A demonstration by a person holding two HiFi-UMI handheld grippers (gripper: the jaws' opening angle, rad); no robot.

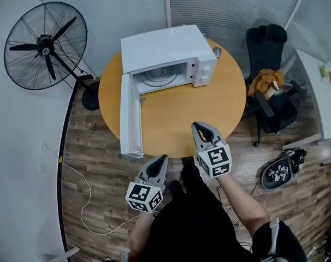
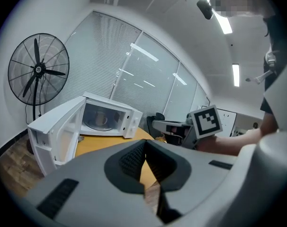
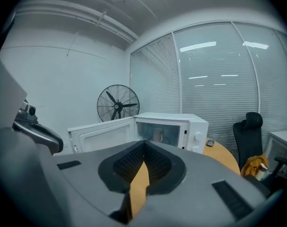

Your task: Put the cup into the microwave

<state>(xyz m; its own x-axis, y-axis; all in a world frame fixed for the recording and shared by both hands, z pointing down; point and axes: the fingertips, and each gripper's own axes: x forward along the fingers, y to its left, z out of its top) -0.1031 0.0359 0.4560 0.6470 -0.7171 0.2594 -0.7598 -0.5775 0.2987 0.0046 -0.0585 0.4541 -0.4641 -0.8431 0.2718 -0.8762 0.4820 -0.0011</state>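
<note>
I logged the cup (image 2: 102, 119) inside the microwave (image 1: 165, 51) at the table's (image 1: 220, 108) 12 o'clock, door (image 1: 130, 113) open. Left gripper (image 1: 161, 160) and right gripper (image 1: 198, 126), at 6 o'clock, were both closed and empty.

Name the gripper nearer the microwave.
The right gripper: its tip is over the table, while the left gripper sits farther back, by the table's near edge.

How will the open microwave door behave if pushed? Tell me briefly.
The door looks rigid and hinged at one edge, so it should swing, not flex. The microwave sits flat on the table, so it probably stays put. The cup stands well inside, likely clear.
</note>
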